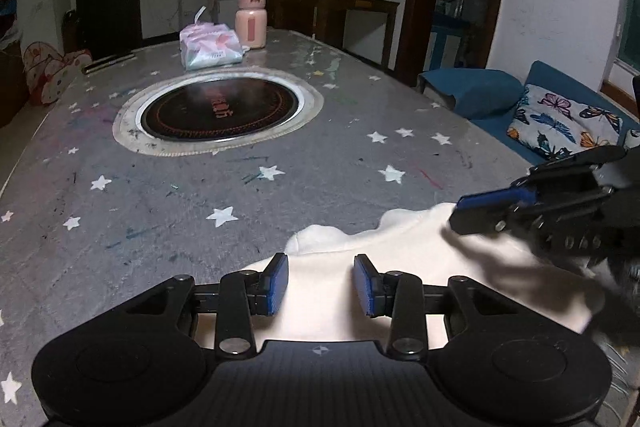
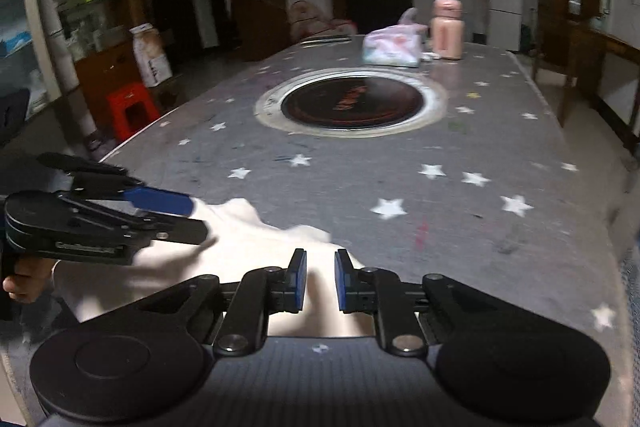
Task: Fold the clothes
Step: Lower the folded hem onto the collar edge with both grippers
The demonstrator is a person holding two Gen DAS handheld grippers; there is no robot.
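Cream cloth, the garment [image 1: 400,267], lies bunched at the near edge of the grey star-print tabletop [image 1: 200,187], lower centre-right in the left wrist view. Left tongs [image 1: 320,285] hover over its left part, jaws partly apart, cloth showing in the gap, no pinch visible. Right tongs [image 2: 320,281] sit narrow over the right part, pads apart, no grip seen. Long axis runs across the frame, between both hands. Judgement: each hand is near its own end; neither holds yet.

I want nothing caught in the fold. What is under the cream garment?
The cream garment lies on the grey star-patterned tablecloth, which shows all around its far edge. Whatever is beneath its middle is covered and cannot be seen.
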